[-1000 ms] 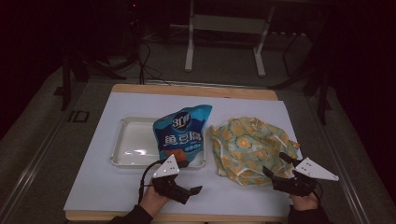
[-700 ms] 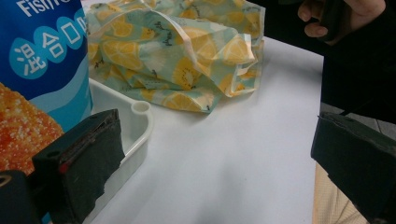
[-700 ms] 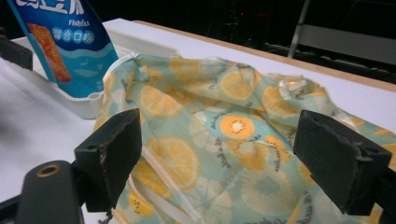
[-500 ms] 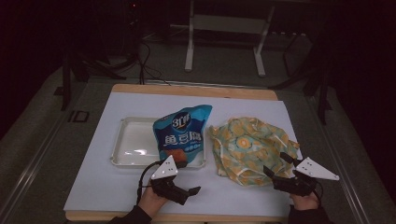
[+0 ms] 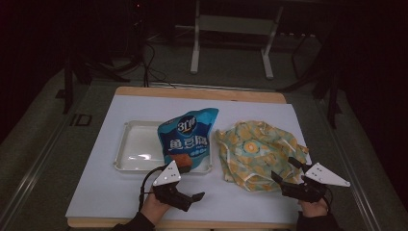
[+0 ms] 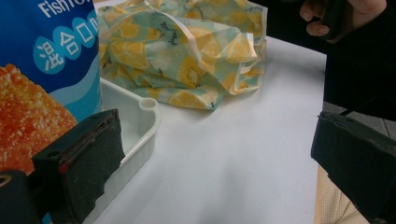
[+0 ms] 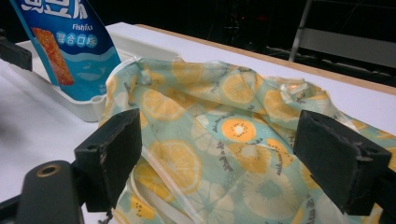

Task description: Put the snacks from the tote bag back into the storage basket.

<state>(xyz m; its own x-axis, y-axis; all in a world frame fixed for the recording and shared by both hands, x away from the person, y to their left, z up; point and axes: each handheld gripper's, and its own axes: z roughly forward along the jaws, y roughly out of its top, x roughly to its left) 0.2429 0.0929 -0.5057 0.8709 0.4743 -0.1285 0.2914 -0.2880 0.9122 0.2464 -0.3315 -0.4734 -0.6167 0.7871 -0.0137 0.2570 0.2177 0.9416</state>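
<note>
A blue snack bag (image 5: pixel 187 137) with an orange food picture leans on the right end of a white tray (image 5: pixel 137 149). To its right lies a crumpled lemon-print bag (image 5: pixel 257 151). My left gripper (image 5: pixel 191 199) is open near the front edge, below the tray, holding nothing. In the left gripper view its jaws stand wide apart over bare mat, with the snack bag (image 6: pixel 46 60), the tray (image 6: pixel 135 126) and the print bag (image 6: pixel 187 56) ahead. My right gripper (image 5: pixel 285 171) is open at the print bag's near right edge. Its jaws straddle the print bag (image 7: pixel 233 130) without closing.
A white mat (image 5: pixel 110 192) covers the wooden table (image 5: pixel 202 92), with bare mat in front of the tray. Dark floor, cables and a metal stand (image 5: pixel 231 24) lie beyond the far edge. The other hand (image 6: pixel 345 14) shows in the left gripper view.
The left gripper has drifted very slightly to the left. The bags, the tray and the right gripper have not moved.
</note>
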